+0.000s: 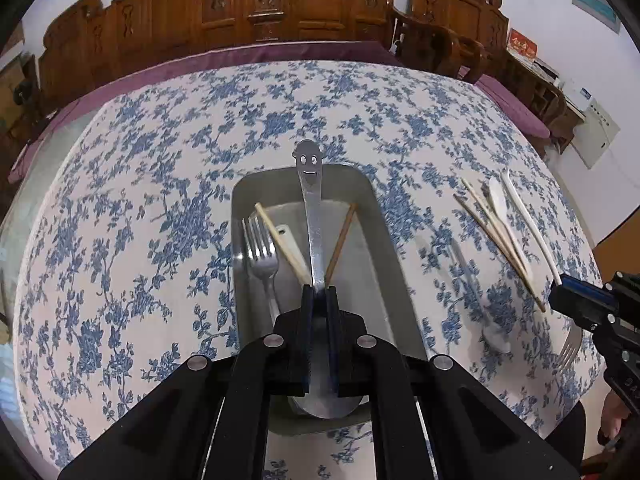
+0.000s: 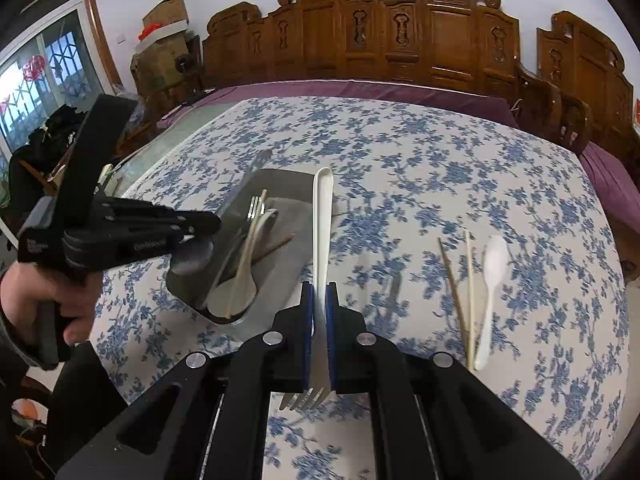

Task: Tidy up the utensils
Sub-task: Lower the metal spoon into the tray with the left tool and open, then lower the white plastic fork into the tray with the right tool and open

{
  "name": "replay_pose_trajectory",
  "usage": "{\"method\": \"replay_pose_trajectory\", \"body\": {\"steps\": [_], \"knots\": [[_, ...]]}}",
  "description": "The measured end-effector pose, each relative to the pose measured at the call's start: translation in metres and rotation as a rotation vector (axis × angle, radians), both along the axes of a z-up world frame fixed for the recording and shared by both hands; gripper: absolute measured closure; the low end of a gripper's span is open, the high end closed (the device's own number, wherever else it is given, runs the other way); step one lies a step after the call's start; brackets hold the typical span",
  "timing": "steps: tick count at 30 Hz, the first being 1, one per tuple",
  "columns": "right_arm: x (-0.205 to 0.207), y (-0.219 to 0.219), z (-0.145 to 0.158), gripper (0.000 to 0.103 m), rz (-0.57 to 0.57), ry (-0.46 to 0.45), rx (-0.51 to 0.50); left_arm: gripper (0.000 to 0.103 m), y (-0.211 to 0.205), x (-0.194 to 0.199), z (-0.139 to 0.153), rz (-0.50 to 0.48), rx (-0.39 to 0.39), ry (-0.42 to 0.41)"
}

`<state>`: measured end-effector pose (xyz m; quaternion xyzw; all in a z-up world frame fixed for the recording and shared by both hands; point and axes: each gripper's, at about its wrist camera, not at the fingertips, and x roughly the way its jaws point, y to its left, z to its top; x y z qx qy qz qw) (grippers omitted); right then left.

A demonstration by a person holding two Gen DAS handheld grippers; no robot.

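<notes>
Left claw point(image 1: 319, 292) clamped smiley-faced steel spoon point(image 1: 310, 208) over grey metal tray point(image 1: 384, 248) at frame centre; right claw point(image 2: 319, 292) clamped white-handled fork point(image 2: 322, 216); thin handles could slip, clatter onto table.

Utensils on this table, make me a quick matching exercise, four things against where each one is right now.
Things:
1. smiley-handled spoon
2. white-handled fork
3. white plastic spoon
4. metal fork

Places:
A. lying in the grey tray
B. clamped in the right gripper
C. clamped in the left gripper
D. loose on the floral tablecloth, beside chopsticks

Pairs: 1-C, 2-B, 3-D, 4-A
</notes>
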<state>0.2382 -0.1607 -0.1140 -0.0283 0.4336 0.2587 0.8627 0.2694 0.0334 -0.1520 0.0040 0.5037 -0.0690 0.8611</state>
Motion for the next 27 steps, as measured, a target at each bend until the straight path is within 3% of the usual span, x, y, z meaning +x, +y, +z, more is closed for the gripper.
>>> {"method": "replay_pose_trajectory", "body": {"steps": [11,27], "knots": [[0.01,0.041,-0.004,0.095,0.024,0.016,-0.008,0.098,0.015,0.005,-0.025,0.019,-0.012,0.048],[0.033,0.08,-0.025,0.095,0.013,0.072,0.032,0.097,0.045,-0.039,-0.002,0.005,0.016,-0.086]]}}
